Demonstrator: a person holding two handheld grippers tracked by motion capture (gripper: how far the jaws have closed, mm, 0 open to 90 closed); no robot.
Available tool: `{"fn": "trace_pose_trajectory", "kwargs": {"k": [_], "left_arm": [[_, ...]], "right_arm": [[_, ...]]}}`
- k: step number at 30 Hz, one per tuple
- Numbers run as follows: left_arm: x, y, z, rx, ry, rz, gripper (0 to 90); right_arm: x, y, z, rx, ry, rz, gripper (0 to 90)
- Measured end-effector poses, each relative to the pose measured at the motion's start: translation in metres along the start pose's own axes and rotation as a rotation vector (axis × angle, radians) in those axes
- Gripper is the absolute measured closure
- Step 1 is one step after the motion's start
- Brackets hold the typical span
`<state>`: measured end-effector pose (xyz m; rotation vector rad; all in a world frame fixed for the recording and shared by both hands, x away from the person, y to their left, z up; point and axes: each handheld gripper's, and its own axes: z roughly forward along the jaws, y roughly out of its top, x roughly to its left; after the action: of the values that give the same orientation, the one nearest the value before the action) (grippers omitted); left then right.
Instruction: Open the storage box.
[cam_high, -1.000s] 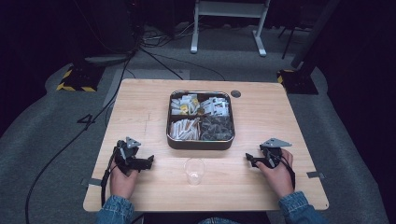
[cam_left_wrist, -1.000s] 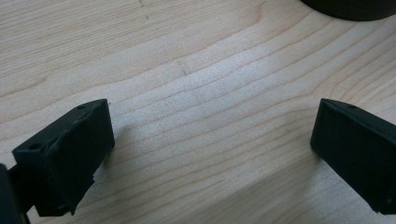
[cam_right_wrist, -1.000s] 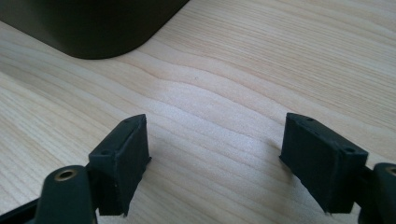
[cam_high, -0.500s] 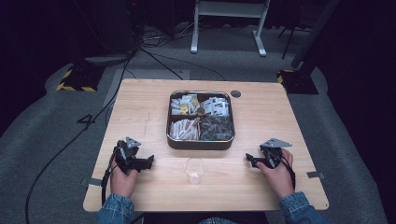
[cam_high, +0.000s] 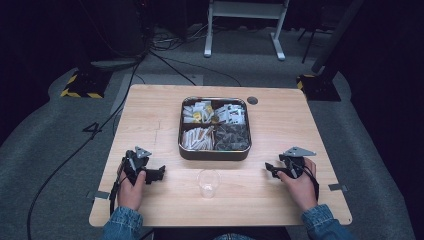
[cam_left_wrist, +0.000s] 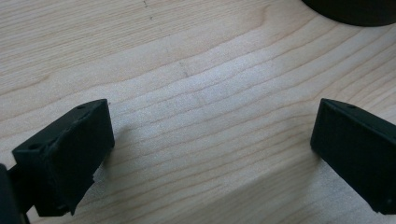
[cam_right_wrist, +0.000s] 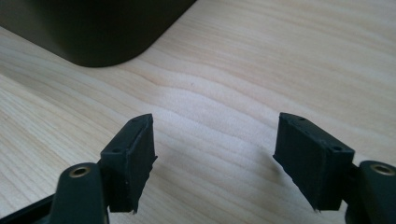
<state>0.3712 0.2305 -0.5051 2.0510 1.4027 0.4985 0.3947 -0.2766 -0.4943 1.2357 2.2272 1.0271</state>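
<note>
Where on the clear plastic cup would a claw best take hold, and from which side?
Probably the clear cup's side wall, just under its rim. It stands upright, mouth up, between both open claws; the right claw could come straight in from its side, across bare table.

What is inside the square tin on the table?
The tin has four compartments: white packets in the two far ones, pale sticks near left, dark packets near right. What lies beneath them is covered.

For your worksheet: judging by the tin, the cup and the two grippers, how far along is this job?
Nothing looks done: the clear cup stands empty near the divided tin, whose packets sit in their compartments. Nothing is in hand: the left gripper and right gripper rest open on the table. Everything remains.
</note>
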Motion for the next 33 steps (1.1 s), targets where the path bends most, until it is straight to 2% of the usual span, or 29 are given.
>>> {"fn": "trace_pose_trajectory", "kwargs": {"k": [7,17,22,24,28,33], "left_arm": [[0.000,0.000,0.000,0.000,-0.002,0.001,0.0],[0.001,0.000,0.000,0.000,-0.007,0.008,0.0],[0.001,0.001,0.001,-0.002,-0.007,0.010,0.0],[0.001,0.001,0.001,-0.001,-0.008,0.010,0.0],[0.001,0.001,0.001,-0.003,-0.005,0.010,0.0],[0.001,0.002,0.001,0.000,-0.004,0.011,0.0]], "right_arm": [[0.009,0.016,-0.010,-0.017,0.025,-0.033,30.9],[0.009,0.037,-0.025,-0.056,0.054,0.006,30.9],[0.011,0.047,-0.026,-0.065,0.067,0.003,31.7],[0.013,0.053,-0.025,-0.054,0.085,-0.010,32.2],[0.016,0.063,-0.024,-0.061,0.086,-0.032,30.9],[0.021,0.075,-0.019,-0.070,0.120,-0.025,29.3]]}}
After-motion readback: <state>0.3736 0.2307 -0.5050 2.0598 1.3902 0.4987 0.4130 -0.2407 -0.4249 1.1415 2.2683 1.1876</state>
